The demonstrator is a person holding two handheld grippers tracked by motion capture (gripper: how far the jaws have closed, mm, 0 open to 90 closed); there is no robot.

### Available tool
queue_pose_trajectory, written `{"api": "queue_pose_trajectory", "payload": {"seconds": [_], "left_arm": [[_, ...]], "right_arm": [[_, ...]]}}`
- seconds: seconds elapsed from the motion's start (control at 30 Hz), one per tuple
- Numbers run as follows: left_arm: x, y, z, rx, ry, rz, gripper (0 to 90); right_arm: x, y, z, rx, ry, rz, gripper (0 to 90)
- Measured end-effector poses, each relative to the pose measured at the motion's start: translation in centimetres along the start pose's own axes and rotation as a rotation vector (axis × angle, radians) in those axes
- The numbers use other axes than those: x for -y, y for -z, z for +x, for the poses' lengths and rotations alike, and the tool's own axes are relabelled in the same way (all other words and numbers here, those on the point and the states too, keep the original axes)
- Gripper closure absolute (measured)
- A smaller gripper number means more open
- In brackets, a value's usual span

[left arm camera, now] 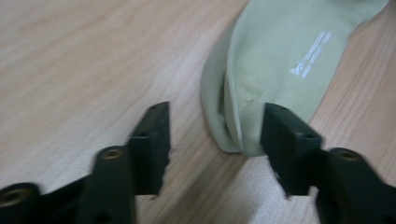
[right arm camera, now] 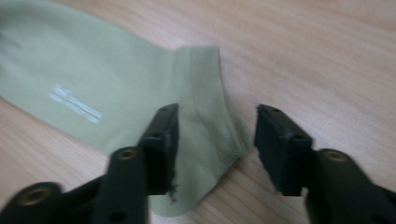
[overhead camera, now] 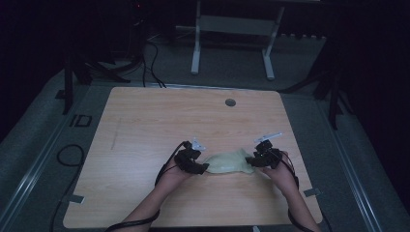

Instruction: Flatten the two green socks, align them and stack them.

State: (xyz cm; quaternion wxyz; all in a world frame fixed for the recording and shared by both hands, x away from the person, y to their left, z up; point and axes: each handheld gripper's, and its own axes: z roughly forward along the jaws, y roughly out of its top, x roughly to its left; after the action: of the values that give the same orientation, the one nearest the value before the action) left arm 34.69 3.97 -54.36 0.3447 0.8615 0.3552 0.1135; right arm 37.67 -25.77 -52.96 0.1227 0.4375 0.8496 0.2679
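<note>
We saw a pale green sock (overhead camera: pixel 227 162) lying flat on the table (overhead camera: pixel 145 125), near its front edge, between our two grippers. Our left gripper (left arm camera: pixel 212 140) stood partly open over the toe end, gripping nothing. Our right gripper (right arm camera: pixel 215 140) stood partly open too, straddling the ribbed cuff (right arm camera: pixel 215 102), its pads clear of the cloth.

A light wood-grain tabletop (overhead camera: pixel 145 125) with rounded corners is seen from above; a small round grey grommet (overhead camera: pixel 230 102) is set near its far edge; a pale green sock (overhead camera: pixel 227 162) is laid flat on the near half, its ribbed cuff (right arm camera: pixel 210 93) at one end and a small white print (left arm camera: pixel 310 53) on its side.
</note>
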Motion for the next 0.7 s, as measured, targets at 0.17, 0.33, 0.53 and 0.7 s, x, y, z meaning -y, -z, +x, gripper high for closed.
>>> {"api": "queue_pose_trajectory", "payload": {"seconds": [0.17, 0.33, 0.53, 0.7], "left_arm": [[0.1, 1.5, 0.0, 0.004, 0.018, -0.068, 17.7], [0.5, 1.8, -0.1, 0.003, 0.017, -0.105, 13.6], [1.6, 1.8, -0.4, -0.001, 0.025, -0.112, 8.9], [2.5, 2.3, -0.2, -0.023, 0.033, -0.108, 1.8]], "right_arm": [[-0.1, 1.4, 0.1, -0.026, 0.004, -0.077, 34.8], [0.1, 2.0, 0.8, -0.113, 0.021, -0.091, 22.4], [0.7, 1.6, 1.5, -0.124, 0.078, -0.126, 12.0], [1.4, 1.6, 1.6, -0.109, 0.080, -0.143, 12.0]]}}
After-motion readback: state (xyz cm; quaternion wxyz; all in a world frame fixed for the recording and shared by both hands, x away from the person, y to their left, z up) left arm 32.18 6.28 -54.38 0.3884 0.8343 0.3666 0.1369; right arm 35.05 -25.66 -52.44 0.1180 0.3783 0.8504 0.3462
